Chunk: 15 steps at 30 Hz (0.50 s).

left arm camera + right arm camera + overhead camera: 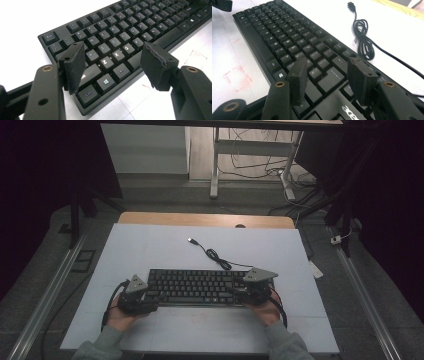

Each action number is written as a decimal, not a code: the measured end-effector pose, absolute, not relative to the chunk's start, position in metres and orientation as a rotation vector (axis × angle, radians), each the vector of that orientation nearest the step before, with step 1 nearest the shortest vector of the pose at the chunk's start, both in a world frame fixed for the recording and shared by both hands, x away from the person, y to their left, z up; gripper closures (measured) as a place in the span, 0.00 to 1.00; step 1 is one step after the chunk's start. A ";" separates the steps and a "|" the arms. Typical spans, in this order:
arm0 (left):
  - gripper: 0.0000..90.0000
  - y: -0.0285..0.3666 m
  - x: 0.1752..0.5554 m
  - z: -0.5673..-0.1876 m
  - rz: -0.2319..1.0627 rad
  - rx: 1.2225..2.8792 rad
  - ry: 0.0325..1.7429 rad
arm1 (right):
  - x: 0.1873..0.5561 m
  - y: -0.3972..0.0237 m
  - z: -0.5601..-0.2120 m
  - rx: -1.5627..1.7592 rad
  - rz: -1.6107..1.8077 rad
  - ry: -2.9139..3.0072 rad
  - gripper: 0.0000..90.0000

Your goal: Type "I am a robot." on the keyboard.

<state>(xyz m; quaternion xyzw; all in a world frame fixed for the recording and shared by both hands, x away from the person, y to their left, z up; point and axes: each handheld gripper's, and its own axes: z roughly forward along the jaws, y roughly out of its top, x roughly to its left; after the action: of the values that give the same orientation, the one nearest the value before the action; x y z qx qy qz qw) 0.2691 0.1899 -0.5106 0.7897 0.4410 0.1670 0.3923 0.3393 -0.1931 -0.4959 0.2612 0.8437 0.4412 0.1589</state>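
Two open claws, left claw (112,62), right claw (327,77), over keyboard (195,286)

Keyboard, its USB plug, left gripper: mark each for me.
keyboard (192,286): high view, middle of the key field.
USB plug (191,240): high view, free end of the cable.
left gripper (113,60): left gripper view, midway between its two fingertips, jaws apart above the keys.
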 end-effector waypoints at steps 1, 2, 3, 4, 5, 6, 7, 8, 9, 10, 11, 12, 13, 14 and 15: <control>0.41 0.190 0.269 -0.510 0.423 2.002 1.122 | 0.339 -0.195 -0.496 0.747 1.261 2.410 0.55; 0.41 0.190 0.269 -0.510 0.424 2.001 1.123 | 0.339 -0.198 -0.496 0.749 1.263 2.405 0.55; 0.41 0.190 0.269 -0.510 0.422 2.001 1.122 | 0.338 -0.200 -0.496 0.756 1.258 2.406 0.54; 0.40 0.190 0.269 -0.510 0.420 1.999 1.122 | 0.338 -0.203 -0.496 0.757 1.257 2.403 0.54; 0.40 0.191 0.269 -0.510 0.419 1.997 1.123 | 0.337 -0.205 -0.496 0.764 1.258 2.402 0.54; 0.40 0.191 0.268 -0.510 0.419 1.992 1.127 | 0.337 -0.207 -0.496 0.768 1.260 2.398 0.53; 0.40 0.192 0.267 -0.509 0.420 1.989 1.128 | 0.337 -0.209 -0.496 0.769 1.266 2.393 0.53; 0.40 0.193 0.267 -0.509 0.422 1.987 1.129 | 0.336 -0.212 -0.496 0.770 1.265 2.393 0.53; 0.40 0.194 0.267 -0.509 0.422 1.984 1.132 | 0.335 -0.214 -0.496 0.773 1.259 2.388 0.53; 0.40 0.195 0.267 -0.508 0.424 1.982 1.135 | 0.335 -0.216 -0.496 0.771 1.265 2.386 0.53; 0.40 0.195 0.267 -0.508 0.426 1.980 1.136 | 0.334 -0.218 -0.496 0.771 1.261 2.384 0.53; 0.40 0.196 0.267 -0.508 0.427 1.980 1.137 | 0.333 -0.221 -0.496 0.773 1.260 2.380 0.52; 0.40 0.196 0.266 -0.508 0.426 1.978 1.140 | 0.332 -0.224 -0.495 0.779 1.258 2.378 0.52; 0.40 0.197 0.266 -0.508 0.422 1.978 1.138 | 0.331 -0.227 -0.495 0.779 1.252 2.372 0.52; 0.40 0.198 0.264 -0.508 0.419 1.975 1.139 | 0.330 -0.231 -0.495 0.783 1.250 2.367 0.52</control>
<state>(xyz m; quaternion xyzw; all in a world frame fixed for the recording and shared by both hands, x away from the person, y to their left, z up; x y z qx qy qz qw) 0.2643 0.1975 -0.5084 0.7807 0.4504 0.1657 0.4001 0.3301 -0.2309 -0.4948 0.2764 0.8356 0.4412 0.1752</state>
